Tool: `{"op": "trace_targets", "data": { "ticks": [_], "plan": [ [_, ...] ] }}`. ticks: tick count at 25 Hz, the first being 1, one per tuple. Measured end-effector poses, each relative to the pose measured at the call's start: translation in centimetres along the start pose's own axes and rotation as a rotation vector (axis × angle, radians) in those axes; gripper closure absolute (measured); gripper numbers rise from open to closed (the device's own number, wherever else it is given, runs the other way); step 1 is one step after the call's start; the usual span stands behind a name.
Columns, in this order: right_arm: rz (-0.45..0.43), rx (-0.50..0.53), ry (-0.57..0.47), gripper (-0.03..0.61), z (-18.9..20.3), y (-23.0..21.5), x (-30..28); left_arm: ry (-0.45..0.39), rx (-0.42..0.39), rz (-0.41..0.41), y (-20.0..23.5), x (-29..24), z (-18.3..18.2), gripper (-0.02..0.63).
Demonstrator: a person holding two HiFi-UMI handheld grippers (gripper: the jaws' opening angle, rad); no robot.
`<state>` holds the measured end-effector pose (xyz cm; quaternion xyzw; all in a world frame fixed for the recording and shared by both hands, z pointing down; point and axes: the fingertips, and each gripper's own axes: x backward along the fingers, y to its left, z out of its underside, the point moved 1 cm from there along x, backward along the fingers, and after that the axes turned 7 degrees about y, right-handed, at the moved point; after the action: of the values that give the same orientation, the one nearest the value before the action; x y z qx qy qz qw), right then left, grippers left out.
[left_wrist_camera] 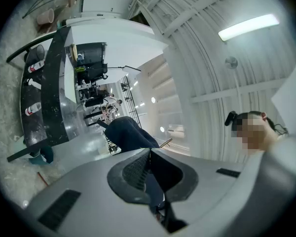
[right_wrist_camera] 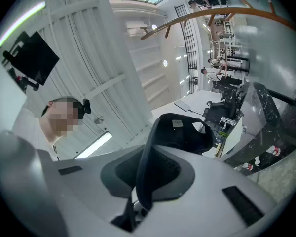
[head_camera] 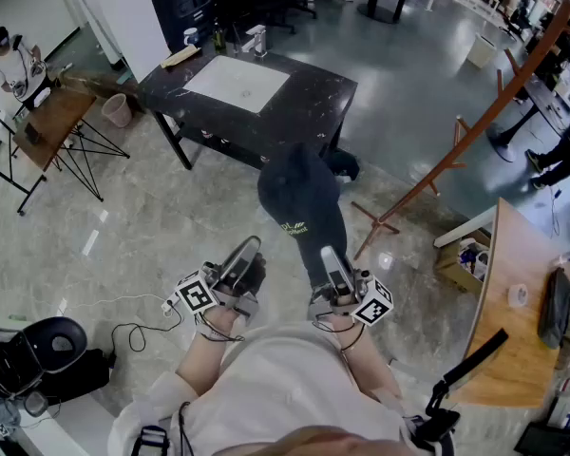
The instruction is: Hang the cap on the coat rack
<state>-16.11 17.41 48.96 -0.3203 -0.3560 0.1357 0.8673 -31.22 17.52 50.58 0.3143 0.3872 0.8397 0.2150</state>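
Note:
A dark navy cap (head_camera: pixel 299 193) hangs in the air in front of me, crown away from me. My right gripper (head_camera: pixel 331 253) is shut on its brim. In the right gripper view the brim runs edge-on between the jaws and the cap (right_wrist_camera: pixel 180 132) shows its open inside. My left gripper (head_camera: pixel 249 253) is shut and holds nothing, a little left of the cap. From the left gripper (left_wrist_camera: pixel 149 152) the cap (left_wrist_camera: pixel 130 135) appears just beyond the jaws. The brown wooden coat rack (head_camera: pixel 475 126) stands to the right of the cap, its feet on the floor; its pole (right_wrist_camera: pixel 212 14) arcs overhead.
A black table (head_camera: pixel 313 103) with a white panel stands just beyond the cap. A wooden desk (head_camera: pixel 518 321) with clutter is at my right. A black bag (head_camera: pixel 38 350) and a cable (head_camera: pixel 123 331) lie on the floor at my left. People stand far off.

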Motion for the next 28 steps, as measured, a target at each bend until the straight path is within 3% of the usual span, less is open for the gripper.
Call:
{"op": "trace_targets", "data": {
  "ticks": [4,14,28],
  "plan": [
    [0.004,0.000,-0.003,0.538,-3.7,-3.8,0.2,0.031,-0.011,-0.039,3.1,-4.7,0.0,0.606],
    [0.024,-0.004,-0.006,0.538,-16.6,-13.4,-0.5,0.040,-0.009,-0.038,9.3,-19.8,-2.0,0.606],
    [0.030,0.010,0.034,0.538,-32.4,-25.7,1.1,0.031,0.011,-0.064,18.0,-38.3,-0.7,0.606]
  ]
}}
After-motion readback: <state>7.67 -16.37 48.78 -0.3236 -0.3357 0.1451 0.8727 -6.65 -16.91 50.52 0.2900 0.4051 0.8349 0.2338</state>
